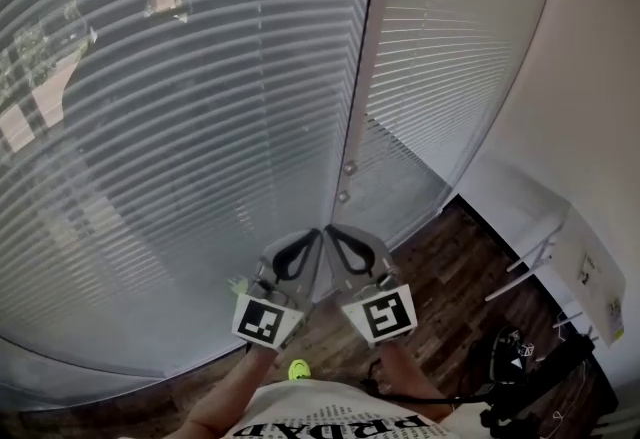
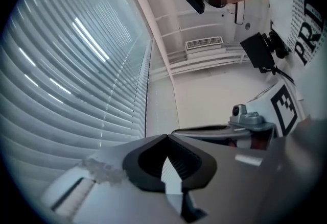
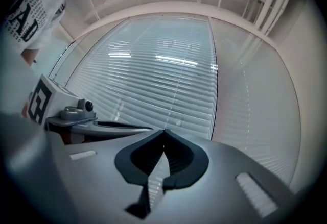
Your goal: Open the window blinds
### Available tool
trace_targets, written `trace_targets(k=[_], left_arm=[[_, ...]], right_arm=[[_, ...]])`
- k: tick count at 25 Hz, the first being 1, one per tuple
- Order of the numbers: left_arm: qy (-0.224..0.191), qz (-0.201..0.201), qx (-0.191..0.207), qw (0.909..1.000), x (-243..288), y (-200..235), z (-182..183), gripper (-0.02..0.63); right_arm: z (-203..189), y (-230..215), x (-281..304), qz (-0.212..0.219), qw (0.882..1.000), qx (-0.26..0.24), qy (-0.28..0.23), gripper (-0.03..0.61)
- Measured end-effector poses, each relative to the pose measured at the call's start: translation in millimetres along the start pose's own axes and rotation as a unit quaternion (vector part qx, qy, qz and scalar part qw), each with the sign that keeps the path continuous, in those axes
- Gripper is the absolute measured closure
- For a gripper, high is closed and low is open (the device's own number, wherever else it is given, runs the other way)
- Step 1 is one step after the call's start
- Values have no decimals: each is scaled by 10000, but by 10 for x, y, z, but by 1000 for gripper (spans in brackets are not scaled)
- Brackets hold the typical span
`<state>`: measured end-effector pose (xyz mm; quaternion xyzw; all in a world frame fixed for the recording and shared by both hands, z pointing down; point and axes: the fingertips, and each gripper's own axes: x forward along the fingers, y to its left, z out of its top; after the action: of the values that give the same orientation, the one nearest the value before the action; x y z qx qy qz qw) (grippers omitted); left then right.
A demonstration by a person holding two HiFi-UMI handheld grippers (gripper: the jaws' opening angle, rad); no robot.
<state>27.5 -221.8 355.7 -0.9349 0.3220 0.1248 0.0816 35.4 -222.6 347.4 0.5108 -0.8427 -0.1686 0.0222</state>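
Observation:
Closed grey slatted blinds (image 1: pixel 180 127) cover the big window, and a second blind (image 1: pixel 440 77) hangs right of a pale upright frame (image 1: pixel 362 77). Two small knobs (image 1: pixel 350 168) sit low on that frame. My left gripper (image 1: pixel 313 233) and right gripper (image 1: pixel 331 230) are held side by side just below the frame, tips nearly touching, short of the slats. Both are shut with nothing between the jaws. The left gripper view shows its closed tips (image 2: pixel 167 136) beside the slats (image 2: pixel 76 65). The right gripper view shows its closed tips (image 3: pixel 164 130) facing the blinds (image 3: pixel 163 80).
Dark wooden floor (image 1: pixel 440 277) lies below the window. A white wall (image 1: pixel 590 77) closes the right side, with a white rack (image 1: pixel 550 247) and black equipment (image 1: pixel 520 357) beside it. A small yellow-green object (image 1: pixel 298 369) lies near the person's feet.

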Motion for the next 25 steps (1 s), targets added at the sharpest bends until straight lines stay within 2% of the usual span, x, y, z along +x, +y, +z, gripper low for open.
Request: trace_targets(k=[3, 6, 9, 13, 22, 25], left_arm=[[94, 57, -100, 9999, 104, 38, -67, 623], [180, 152, -24, 9997, 207, 95, -131, 623], [71, 308, -81, 9995, 421, 180, -123, 623], [160, 584, -76, 9981, 450, 190, -293, 623], [326, 835, -15, 9960, 771, 244, -508, 623], [382, 906, 6, 9952, 859, 285, -553, 623]], right_arm=[[-63, -105, 69, -27, 9999, -68, 117, 571], [-117, -212, 154, 28, 9997, -160, 192, 571], [-189, -387, 294, 123, 9995, -191, 209, 571], [-358, -411, 317, 306, 9986, -265, 338, 571], [-634, -711, 437, 421, 9956, -546, 636, 569], [-701, -819, 495, 375, 9945, -655, 730, 546]])
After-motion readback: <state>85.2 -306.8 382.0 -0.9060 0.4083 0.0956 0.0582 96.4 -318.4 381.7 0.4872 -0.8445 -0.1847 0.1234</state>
